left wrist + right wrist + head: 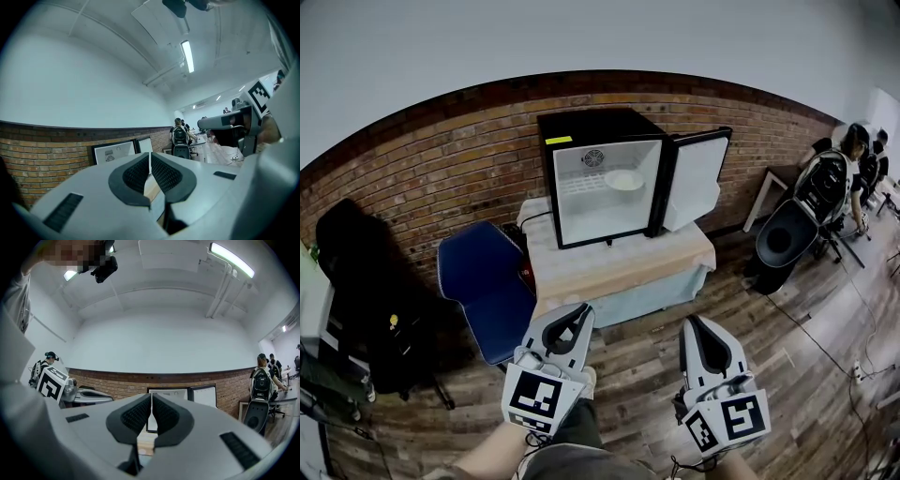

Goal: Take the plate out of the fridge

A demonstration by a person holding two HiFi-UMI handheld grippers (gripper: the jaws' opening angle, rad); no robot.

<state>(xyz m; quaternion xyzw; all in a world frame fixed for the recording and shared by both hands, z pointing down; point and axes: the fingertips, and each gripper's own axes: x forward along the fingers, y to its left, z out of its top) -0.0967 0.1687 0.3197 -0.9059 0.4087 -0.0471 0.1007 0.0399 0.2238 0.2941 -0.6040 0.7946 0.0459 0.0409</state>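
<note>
Head view: a cloth-covered table is seen at twelve o'clock, with a black mini fridge stood on it, its door swung toward three o'clock. The left gripper at seven o'clock and the right gripper at five are held clenched, empty. The white plate is seen on the fridge's shelf, toward one o'clock.

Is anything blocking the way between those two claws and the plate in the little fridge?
Nothing visible does. The fridge door stands open and the plate lies on the upper shelf. The left gripper and right gripper, both shut and empty, hang over floor before the table; the blue chair stands off to the left.
</note>
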